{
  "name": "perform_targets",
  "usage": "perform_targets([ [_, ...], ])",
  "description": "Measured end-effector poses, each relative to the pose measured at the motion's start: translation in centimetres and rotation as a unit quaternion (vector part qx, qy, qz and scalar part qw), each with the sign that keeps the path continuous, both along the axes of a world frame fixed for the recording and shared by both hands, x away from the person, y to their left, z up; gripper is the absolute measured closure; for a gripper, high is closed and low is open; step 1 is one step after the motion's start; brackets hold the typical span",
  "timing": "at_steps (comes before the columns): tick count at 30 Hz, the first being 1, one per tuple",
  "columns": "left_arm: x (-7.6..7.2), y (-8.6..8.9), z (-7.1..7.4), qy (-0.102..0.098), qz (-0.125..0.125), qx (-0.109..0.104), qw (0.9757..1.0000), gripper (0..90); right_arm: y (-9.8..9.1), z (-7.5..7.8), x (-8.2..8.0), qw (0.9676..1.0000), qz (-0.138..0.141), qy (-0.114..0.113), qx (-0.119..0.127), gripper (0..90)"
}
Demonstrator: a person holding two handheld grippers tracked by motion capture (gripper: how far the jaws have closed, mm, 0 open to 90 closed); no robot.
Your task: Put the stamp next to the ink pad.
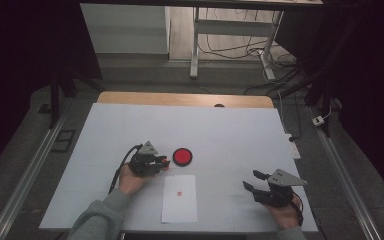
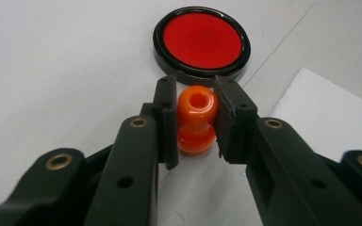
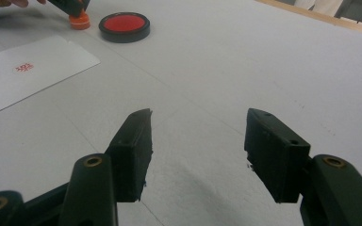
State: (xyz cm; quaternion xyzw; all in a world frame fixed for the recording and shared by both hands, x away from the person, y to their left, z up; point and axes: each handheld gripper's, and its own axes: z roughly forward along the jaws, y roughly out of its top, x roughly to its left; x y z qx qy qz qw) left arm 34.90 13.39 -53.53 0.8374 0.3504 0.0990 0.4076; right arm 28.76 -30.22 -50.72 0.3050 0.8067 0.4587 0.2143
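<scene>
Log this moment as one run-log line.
left gripper: shut on orange stamp | stamp: beside red ink pad | paper: red mark on it | right gripper: open, empty

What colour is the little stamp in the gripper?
Orange. The stamp shows best in the left gripper view, pinched in the left gripper, near the red ink pad.

One orange stamp (image 2: 196,120), one red ink pad (image 2: 201,42), one white paper sheet (image 1: 179,198), two grippers

White table (image 1: 240,135) with red ink pad (image 1: 182,156), stamped paper sheet (image 1: 180,199), perhaps the orange stamp (image 1: 165,161).
</scene>
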Motion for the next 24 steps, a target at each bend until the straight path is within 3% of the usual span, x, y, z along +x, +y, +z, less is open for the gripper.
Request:
perform_targets([
  [6,0.0,0.0,0.0,-0.003,-0.003,-0.001,1.0,70.6,0.0,0.0,0.0,1.0,0.001,0.0,-0.001,41.6],
  [17,-0.3,0.4,0.9,-0.023,0.022,-0.03,0.999,41.9,0.0,0.0,0.0,1.0,0.001,-0.001,0.0,41.5],
  [24,-0.5,1.0,1.5,-0.016,0.023,-0.056,0.998,32.6,-0.1,0.0,0.1,1.0,0.002,0.001,0.003,41.6],
])
